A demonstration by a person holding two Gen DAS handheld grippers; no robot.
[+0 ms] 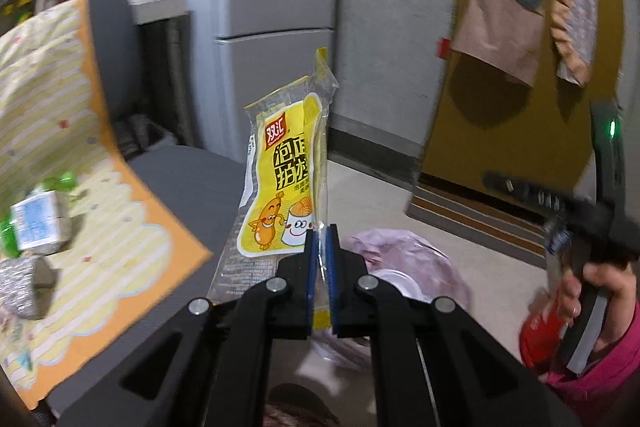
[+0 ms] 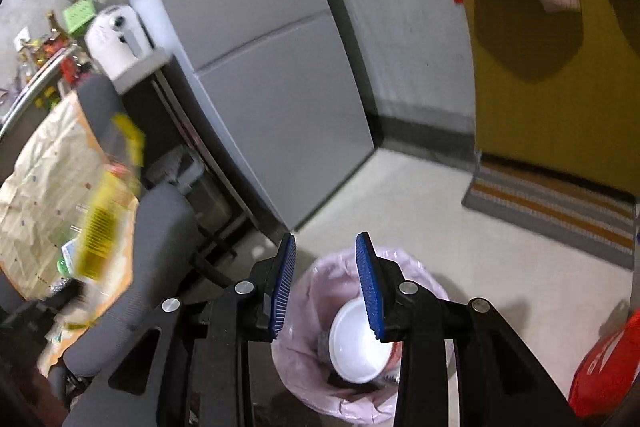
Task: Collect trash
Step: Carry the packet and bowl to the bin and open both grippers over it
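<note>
My left gripper (image 1: 323,231) is shut on the lower edge of a yellow sausage wrapper (image 1: 280,179), which stands upright in the air beside the table. Below and to its right is the bin with a pink bag (image 1: 404,259). In the right wrist view my right gripper (image 2: 326,239) stands open above that bin (image 2: 420,267), with nothing between its blue pads (image 2: 370,283). A white bowl (image 2: 356,343) lies inside the bin. The yellow wrapper (image 2: 104,219) shows as a blur at the left.
A small carton (image 1: 40,223), a foil wad (image 1: 24,279) and green scraps lie on the orange-edged tablecloth (image 1: 132,227). A grey chair (image 2: 160,227) stands between table and bin. A grey fridge (image 2: 260,67), a striped mat (image 2: 560,203) and a red bag (image 2: 608,367) surround the floor space.
</note>
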